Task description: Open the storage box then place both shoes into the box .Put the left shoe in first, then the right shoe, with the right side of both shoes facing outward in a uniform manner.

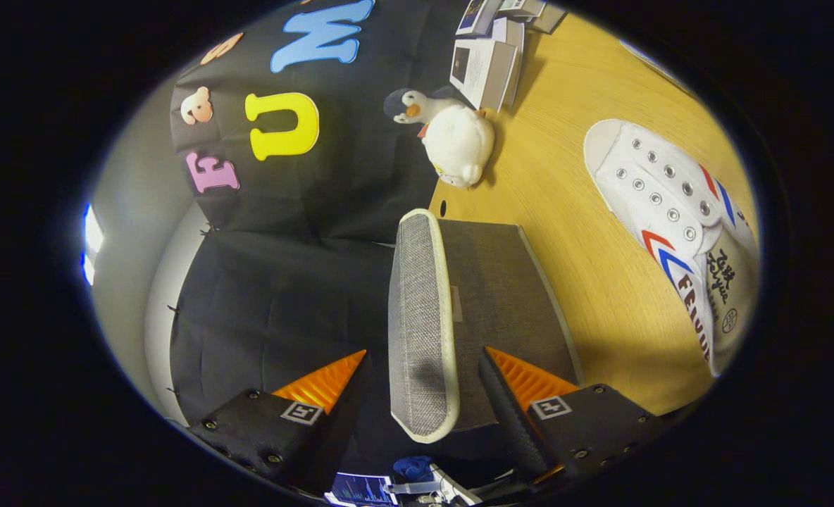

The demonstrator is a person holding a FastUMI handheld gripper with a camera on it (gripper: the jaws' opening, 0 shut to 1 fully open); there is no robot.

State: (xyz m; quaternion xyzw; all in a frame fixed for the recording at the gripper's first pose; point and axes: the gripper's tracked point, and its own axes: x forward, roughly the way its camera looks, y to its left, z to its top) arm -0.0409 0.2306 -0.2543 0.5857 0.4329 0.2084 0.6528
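jaws (pixel 417 384) wide around the grey box lid (pixel 420 324), not pinching, white shoe (pixel 670 225) on the surface (pixel 565 232), writing too blurry

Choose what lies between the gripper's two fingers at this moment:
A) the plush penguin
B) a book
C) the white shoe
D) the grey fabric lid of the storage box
D: the grey lid stands edge-on between the open gripper fingers, which do not press on it.
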